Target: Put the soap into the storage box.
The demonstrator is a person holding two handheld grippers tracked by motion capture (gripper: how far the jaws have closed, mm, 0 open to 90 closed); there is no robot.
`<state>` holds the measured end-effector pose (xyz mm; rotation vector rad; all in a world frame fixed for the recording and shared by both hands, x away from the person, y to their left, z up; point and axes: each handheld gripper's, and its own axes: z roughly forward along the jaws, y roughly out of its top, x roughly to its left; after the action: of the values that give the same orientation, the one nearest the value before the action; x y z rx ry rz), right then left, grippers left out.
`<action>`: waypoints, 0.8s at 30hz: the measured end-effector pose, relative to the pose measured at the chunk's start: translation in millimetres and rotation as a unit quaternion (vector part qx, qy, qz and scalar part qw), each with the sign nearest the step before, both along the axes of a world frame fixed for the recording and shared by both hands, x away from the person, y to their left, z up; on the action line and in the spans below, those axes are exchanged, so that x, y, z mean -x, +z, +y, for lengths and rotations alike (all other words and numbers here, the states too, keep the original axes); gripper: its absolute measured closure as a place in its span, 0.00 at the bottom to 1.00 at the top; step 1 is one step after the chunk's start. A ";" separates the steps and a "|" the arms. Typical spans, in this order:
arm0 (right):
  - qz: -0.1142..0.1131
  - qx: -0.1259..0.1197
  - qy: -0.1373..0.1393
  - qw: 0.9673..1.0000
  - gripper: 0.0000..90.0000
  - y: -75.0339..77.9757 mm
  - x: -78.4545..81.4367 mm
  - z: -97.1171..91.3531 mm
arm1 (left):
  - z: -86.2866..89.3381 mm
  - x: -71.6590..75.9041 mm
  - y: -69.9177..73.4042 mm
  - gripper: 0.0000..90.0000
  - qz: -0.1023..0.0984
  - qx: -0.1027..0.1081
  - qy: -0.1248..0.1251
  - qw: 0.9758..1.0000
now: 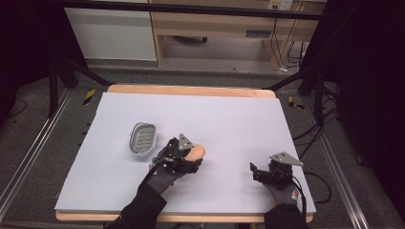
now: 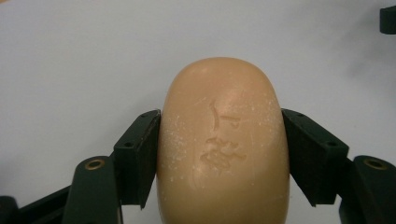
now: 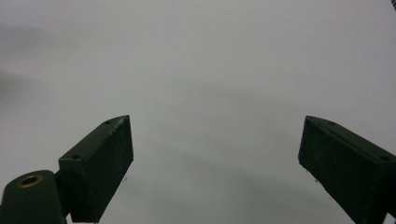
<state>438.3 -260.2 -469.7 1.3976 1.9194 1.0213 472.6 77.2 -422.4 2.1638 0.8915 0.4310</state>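
Gripping a tan soap bar [image 2: 223,144], the left gripper [image 1: 191,160] has both jaws pressed to its sides, near the table's middle.

Right gripper [image 1: 260,170] sits near the right front corner, jaws spread wide with only bare surface between them. Table [image 1: 229,114]: pale lavender sheet over a wooden top, wood edge showing at front and back. Grey soap dish [image 1: 143,137] lies just left of the soap. Room: dark carpet, floor rails, wooden furniture behind, trailing cables at right.
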 end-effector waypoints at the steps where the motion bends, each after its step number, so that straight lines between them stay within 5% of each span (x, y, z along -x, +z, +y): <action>1: 0.000 0.000 0.000 1.000 0.12 0.0 0.0 0.0 | 0.0 0.0 0.0 0.35 0.000 0.000 0.000 1.000; 11: 0.001 0.002 -0.001 1.000 0.11 -0.1 0.2 0.3 | 36.0 -0.5 18.3 0.35 -0.015 0.007 0.033 0.999; 24: 0.004 0.004 -0.001 1.000 0.11 -1.1 -0.2 0.9 | 64.6 -3.4 23.4 0.35 -0.022 0.013 0.071 0.997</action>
<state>438.4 -259.3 -470.8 1.4002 1.9265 1.0070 475.9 141.8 -399.0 2.0666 1.0258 0.5312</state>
